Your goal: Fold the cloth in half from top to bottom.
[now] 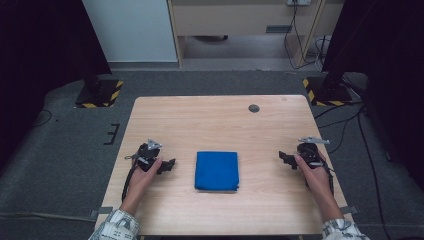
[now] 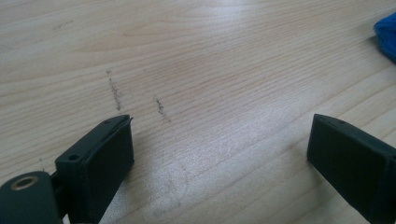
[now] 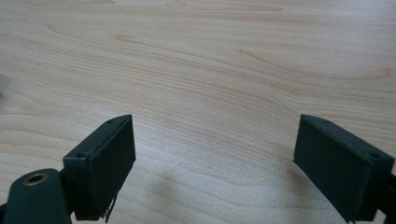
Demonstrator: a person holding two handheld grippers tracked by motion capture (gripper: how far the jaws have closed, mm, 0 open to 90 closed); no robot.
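Lying flat mid-table [image 1: 165, 117], between both hands: a folded blue cloth [image 1: 216, 170], likely soft, light and limp, best pinched at an edge or corner. Resting either side, well apart from it, left tongs [image 1: 171, 163] and right tongs [image 1: 283, 157], both spread and holding nothing.

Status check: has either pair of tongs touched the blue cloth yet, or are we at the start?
Looks like the start. Done: nothing visible; the blue cloth lies folded and square on the table. In hand: nothing; left tongs and right tongs sit open either side, apart from it. Left: any handling of it.
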